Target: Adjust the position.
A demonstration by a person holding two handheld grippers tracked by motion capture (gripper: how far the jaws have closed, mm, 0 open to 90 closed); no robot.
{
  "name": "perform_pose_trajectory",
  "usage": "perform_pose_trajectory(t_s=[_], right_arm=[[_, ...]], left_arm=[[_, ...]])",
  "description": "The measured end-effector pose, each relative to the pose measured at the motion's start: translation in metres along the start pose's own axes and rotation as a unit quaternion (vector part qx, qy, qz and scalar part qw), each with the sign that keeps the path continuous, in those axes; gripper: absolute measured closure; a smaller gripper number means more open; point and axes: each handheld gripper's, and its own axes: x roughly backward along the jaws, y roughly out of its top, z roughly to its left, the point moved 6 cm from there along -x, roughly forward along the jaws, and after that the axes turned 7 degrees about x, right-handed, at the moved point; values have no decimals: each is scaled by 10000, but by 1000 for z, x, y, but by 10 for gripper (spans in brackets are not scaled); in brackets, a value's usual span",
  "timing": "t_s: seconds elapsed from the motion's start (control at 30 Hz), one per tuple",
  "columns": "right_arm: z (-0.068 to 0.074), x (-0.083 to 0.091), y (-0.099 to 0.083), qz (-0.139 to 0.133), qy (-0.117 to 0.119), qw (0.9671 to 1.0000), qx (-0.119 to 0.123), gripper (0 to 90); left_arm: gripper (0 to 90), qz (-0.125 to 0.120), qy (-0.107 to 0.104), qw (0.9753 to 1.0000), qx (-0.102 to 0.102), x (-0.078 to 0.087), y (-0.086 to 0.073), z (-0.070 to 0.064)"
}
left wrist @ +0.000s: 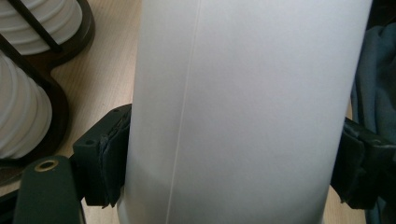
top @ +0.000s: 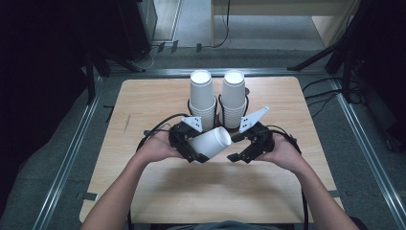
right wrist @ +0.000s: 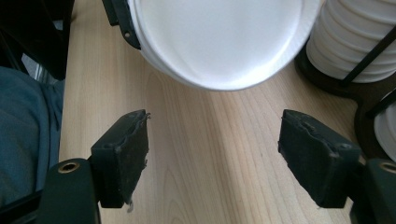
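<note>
Left gripper (top: 194,149): sitting near the counter's centre, clamping a white paper cup across its side wall; in the left gripper view, black pads (left wrist: 108,156) pressing on both flanks of the cup.

Held cup (top: 210,142): lying tilted, closed end pointing toward 2 o'clock, toward the right gripper; hovering above the wood, just in front of the two stacks.

Right gripper (top: 242,152): resting just beside the held cup at 3 o'clock, jaws spread apart and gripping nothing; in the right gripper view, bare wood showing between the pads (right wrist: 125,154), the cup's round end (right wrist: 219,39) hanging just beyond them at 12 o'clock.

Cup stacks: standing upside down, side by side at the 12 o'clock edge of the counter, left stack (top: 201,96) and right stack (top: 234,96) apart from each other by a narrow gap.

Dark holder (top: 220,114): ringing the bases of both stacks, thin uprights rising alongside them.

Counter (top: 158,100): pale wood, carrying the holder and stacks.

Hands: left hand (top: 155,147) and right hand (top: 287,154) coming in from 6 o'clock, each wrapping its gripper's handle.

Cables (top: 160,122): looping from the grippers over the wood.
</note>
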Motion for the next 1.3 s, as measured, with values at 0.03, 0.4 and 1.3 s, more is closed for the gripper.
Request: perform_pose_trajectory(t_s=[0.03, 0.4, 1.3], right_arm=[[0, 0, 0, -4, -8, 10000, 1, 250], [-1, 1, 0, -51, -53, 10000, 27, 244], [-1, -24, 8, 599, 51, 9980, 183, 197]], left_arm=[[143, 56, -1, 10000, -23, 0, 1, 0], [143, 633, 123, 9976, -252, -5, 5, 3], [143, 1451, 194, 9879, -519, -34, 2, 5]])
